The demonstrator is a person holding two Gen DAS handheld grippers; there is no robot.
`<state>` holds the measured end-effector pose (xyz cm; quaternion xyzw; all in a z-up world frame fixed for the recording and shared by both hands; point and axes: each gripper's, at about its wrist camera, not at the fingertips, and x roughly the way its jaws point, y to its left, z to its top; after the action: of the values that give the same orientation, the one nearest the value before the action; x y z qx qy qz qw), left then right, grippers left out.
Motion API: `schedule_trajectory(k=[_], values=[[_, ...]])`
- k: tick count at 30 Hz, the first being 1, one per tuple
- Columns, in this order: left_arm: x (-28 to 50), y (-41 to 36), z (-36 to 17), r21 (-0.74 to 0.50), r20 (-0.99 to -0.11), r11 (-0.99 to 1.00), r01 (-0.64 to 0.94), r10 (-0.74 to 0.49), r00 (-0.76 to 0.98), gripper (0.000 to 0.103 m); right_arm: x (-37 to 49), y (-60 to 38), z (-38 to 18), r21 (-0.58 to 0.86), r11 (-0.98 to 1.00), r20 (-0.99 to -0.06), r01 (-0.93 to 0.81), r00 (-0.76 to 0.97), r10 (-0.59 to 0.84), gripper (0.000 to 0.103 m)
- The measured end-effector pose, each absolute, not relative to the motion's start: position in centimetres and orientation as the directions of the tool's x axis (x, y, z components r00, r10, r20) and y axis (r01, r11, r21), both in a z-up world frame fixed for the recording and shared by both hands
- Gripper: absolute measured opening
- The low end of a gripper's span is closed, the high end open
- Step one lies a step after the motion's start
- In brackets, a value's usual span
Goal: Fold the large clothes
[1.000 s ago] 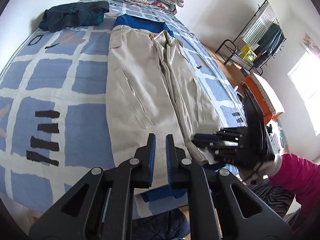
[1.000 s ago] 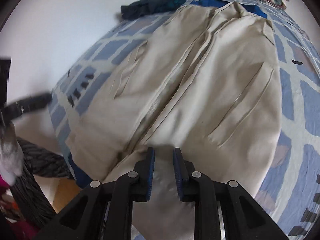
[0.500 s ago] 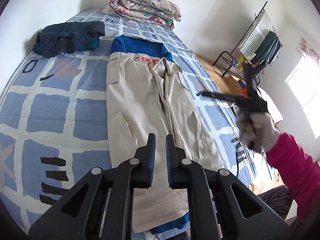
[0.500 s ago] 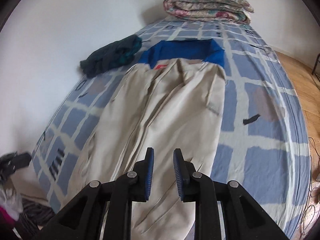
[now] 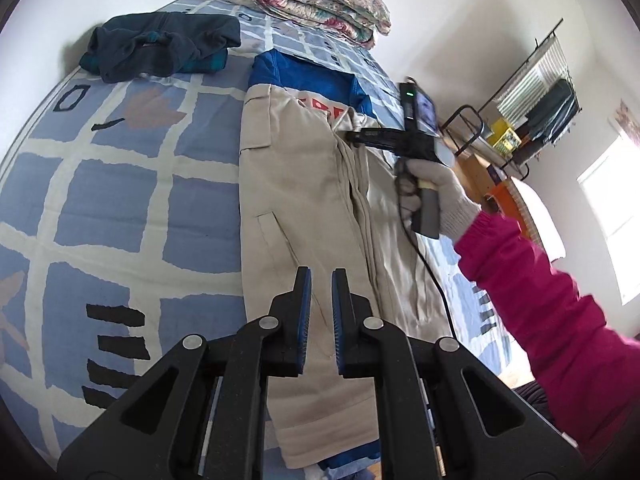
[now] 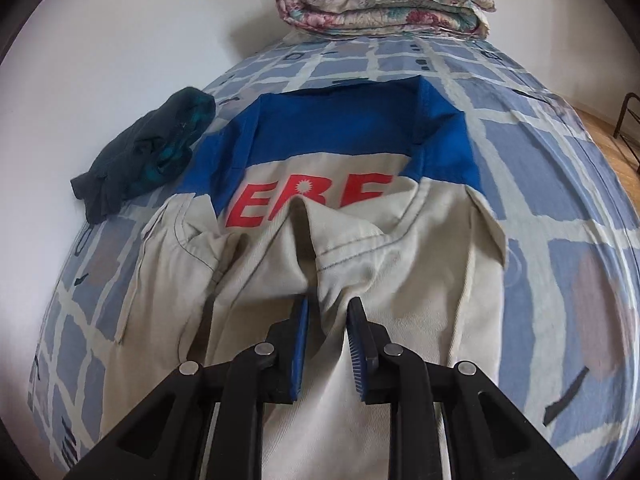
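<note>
Left wrist view looks down the bed (image 5: pixel 120 200), where a beige and blue jacket (image 5: pixel 304 208) lies flat along the middle of the frame, its blue top toward the upper centre and its hem at the bottom. The left gripper (image 5: pixel 321 312) sits at lower centre above the jacket's lower half, its blue-padded fingers nearly together with only a thin slit between them and nothing in it. To the right, a gloved hand (image 5: pixel 436 188) with a pink sleeve (image 5: pixel 540 300) carries the right gripper (image 5: pixel 352 136), whose tips point at the jacket's collar area; the gap there is too small to read from this side.

Right wrist view shows the right gripper (image 6: pixel 328 320) at lower centre with its fingers a little apart, a raised ridge of beige cloth just below the collar standing between them; whether the pads press it I cannot tell. Red lettering shows just above. A dark garment (image 6: pixel 148 152) lies at the left, a folded quilt (image 6: pixel 384 0) at the top.
</note>
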<state>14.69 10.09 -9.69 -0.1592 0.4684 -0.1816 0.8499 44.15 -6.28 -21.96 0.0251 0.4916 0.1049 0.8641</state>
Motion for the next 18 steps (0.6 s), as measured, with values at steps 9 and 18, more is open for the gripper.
schedule_trajectory(k=[9,18], values=[[14.2,9.8,-9.6,-0.435,-0.739,0.883,0.174,-0.461,0.492,0.007,41.8,-7.5,-20.3,0.197,0.964,-0.821,-0.176,0.508,0.260,0.025],[12.3,9.7,-11.6,-0.444,-0.757,0.883,0.153,-0.461,0.463,0.038,26.8,-12.1,-15.0,0.351,0.913,-0.788,-0.207,0.462,0.407,0.030]])
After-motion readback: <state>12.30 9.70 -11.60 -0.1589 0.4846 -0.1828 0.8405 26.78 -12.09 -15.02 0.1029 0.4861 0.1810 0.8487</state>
